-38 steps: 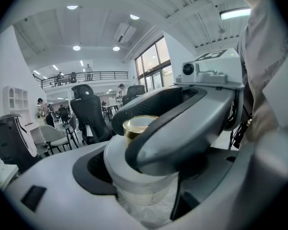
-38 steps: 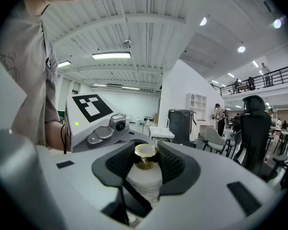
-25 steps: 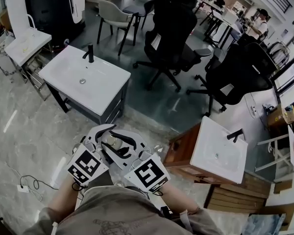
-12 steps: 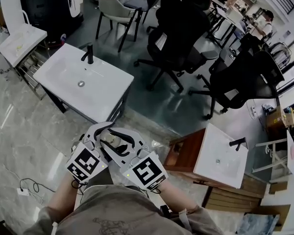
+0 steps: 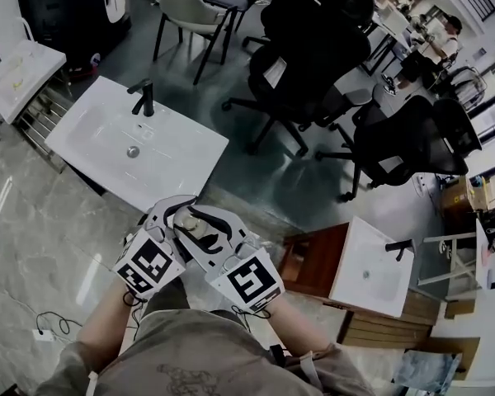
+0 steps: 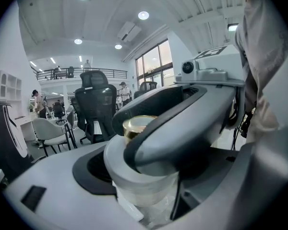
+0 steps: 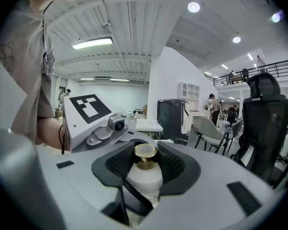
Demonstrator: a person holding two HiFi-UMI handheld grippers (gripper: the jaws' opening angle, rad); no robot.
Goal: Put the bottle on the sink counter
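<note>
Short of the near edge of the sink desk (image 5: 177, 151), the left gripper (image 5: 172, 217) and right gripper (image 5: 208, 231) fingers were both clamped on the bottle (image 7: 144, 178). Carrying stage, by judgement; the next move called for an upright set-down on the desk.

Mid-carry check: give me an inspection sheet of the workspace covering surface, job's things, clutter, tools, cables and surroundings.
Surface: white sink counter ahead; its top carries only a black faucet and a drain.
Job's things: bottle with a gold cap, upright, held between both tools, not yet on the counter.
Clutter: nothing seen on the counter.
Tools: left tool and right tool are both closed on the bottle, from opposite sides.
Cables: one loose cable on the floor at lower left.
Surroundings: black office chairs beyond the counter; second sink on a wooden cabinet to the right; people far off.
</note>
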